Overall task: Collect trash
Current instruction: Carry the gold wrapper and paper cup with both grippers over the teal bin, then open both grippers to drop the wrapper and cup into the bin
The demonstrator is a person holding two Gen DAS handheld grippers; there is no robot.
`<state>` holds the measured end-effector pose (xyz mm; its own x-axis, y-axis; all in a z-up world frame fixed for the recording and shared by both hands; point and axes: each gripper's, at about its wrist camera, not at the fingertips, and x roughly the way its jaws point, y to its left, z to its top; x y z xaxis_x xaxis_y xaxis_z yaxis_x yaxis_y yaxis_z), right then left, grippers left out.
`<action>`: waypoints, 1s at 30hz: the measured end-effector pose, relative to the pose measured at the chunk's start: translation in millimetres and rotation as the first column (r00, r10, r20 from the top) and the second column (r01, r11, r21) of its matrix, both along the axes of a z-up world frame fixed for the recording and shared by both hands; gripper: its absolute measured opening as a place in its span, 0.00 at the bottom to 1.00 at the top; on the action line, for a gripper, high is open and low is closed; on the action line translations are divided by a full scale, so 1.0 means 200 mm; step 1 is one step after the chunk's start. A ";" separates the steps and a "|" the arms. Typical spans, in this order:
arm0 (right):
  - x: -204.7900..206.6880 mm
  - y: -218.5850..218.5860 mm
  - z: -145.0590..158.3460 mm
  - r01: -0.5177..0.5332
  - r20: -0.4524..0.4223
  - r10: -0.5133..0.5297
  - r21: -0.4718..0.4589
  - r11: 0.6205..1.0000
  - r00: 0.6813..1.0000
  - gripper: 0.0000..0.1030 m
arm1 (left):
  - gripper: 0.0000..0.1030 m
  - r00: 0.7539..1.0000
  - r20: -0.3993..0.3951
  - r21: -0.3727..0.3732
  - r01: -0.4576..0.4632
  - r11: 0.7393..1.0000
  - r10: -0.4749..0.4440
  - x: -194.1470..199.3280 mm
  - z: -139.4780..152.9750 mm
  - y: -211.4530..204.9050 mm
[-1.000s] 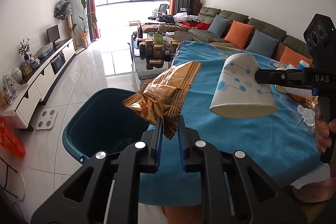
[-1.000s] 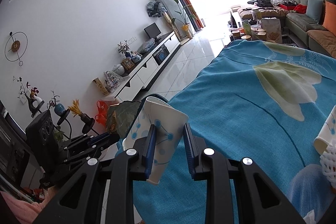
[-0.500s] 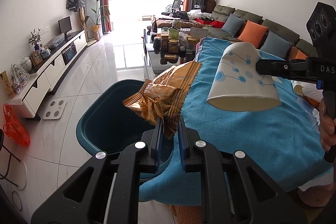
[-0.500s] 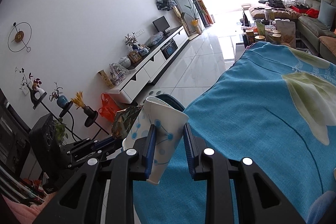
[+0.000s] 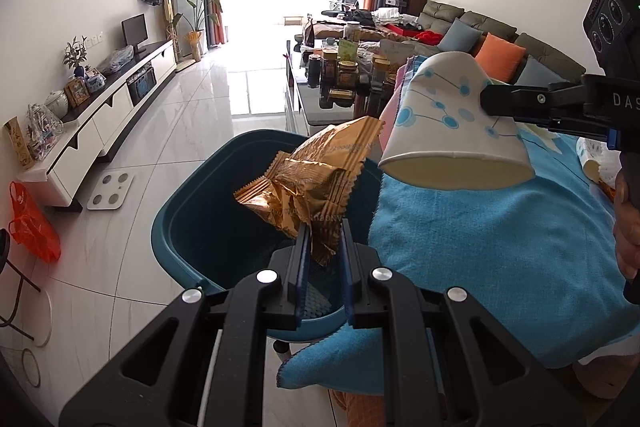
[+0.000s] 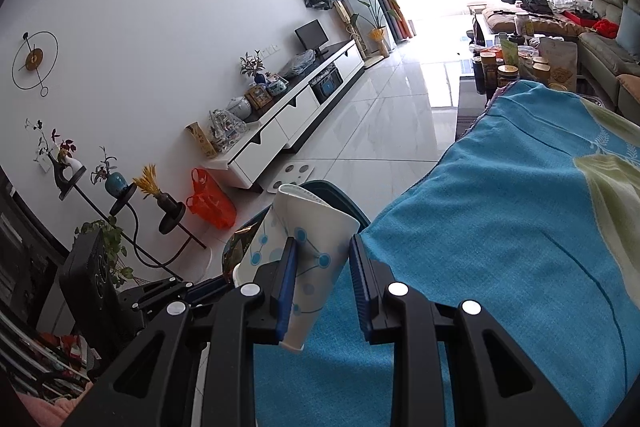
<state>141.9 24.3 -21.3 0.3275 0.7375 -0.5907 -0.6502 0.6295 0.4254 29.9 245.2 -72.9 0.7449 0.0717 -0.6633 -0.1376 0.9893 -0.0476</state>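
- Our left gripper [image 5: 323, 259] points downward, its jaws pinched on a gold wrapper [image 5: 308, 183].
- Our right gripper [image 6: 323, 277], gripped in a hand [image 5: 626, 227], clamps a paper cup [image 6: 310, 259] sideways.

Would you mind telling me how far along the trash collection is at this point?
Done: both pieces are picked up. In hand: the left tool pinches the gold wrapper above the teal bin; the right tool grips the paper cup over the blue cloth, near the bin. Left: dropping both in, then the crumpled white litter on the cloth's far side.
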 end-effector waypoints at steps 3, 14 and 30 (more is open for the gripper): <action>0.01 0.04 -0.02 -0.005 -0.008 0.005 -0.006 1.000 1.000 0.24 | 0.14 1.000 -0.012 -0.002 -0.006 1.000 0.006 0.02 -0.02 0.01; 0.07 0.18 -0.06 -0.014 -0.018 0.013 -0.046 0.999 1.000 0.24 | 0.14 0.998 -0.051 -0.033 -0.029 0.999 0.027 0.11 -0.10 0.06; 0.13 0.37 -0.16 -0.010 -0.068 0.003 -0.107 0.994 0.998 0.23 | 0.15 0.990 -0.118 -0.086 -0.085 0.993 0.075 0.19 -0.24 0.17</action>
<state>168.4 97.5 -54.3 0.2798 0.6707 -0.6870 -0.6262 0.6699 0.3989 67.2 278.9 -120.4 0.6581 0.0634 -0.7502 -0.2256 0.9673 -0.1162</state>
